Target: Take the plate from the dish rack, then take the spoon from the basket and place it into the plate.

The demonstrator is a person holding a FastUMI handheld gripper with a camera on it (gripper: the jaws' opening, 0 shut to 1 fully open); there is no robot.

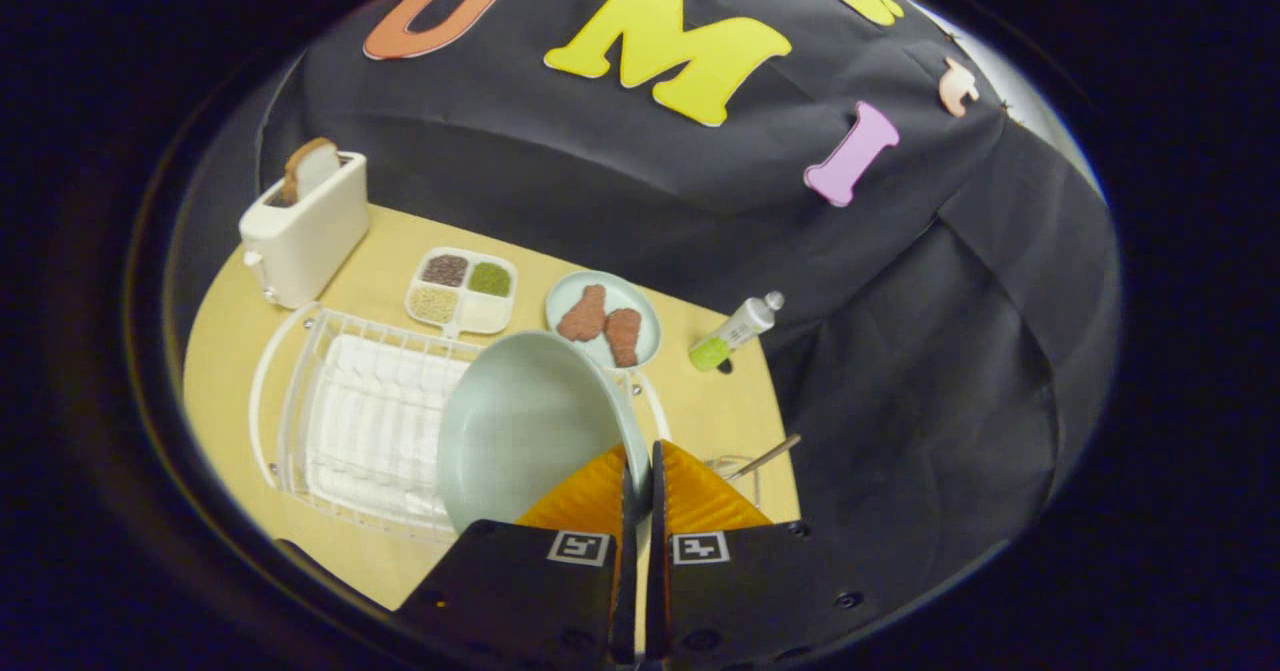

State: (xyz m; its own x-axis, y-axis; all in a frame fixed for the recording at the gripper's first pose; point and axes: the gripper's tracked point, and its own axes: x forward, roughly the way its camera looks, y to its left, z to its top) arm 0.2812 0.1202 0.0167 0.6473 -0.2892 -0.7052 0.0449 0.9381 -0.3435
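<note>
The gripper [640,461] had its two fingers pressed together on the right rim of the plate [525,431], one finger on the inside face and one on the outside, so the plate was clamped edge-on between them. The pale green plate stood tilted up on its edge over the near right part of the white dish rack [340,421]; whether its lower rim was touching the rack wires I could not tell.

So the first step looked to be in hand: the plate was gripped but not yet set down on the wooden table [720,411]. To the right of the fingers, a spoon handle [765,458] poked up from a wire basket [740,471], mostly hidden behind the gripper.

Farther back stood a toaster [305,226] with a slice of bread in it, a divided tray of grains [462,289], a small dish with two brown pieces of food [603,319], and a little bottle [737,331] lying on its side.

The next move, as I judged it, called for carrying the plate clear of the rack, laying it flat on a bare patch of table, letting go, then reaching right for the spoon.
</note>
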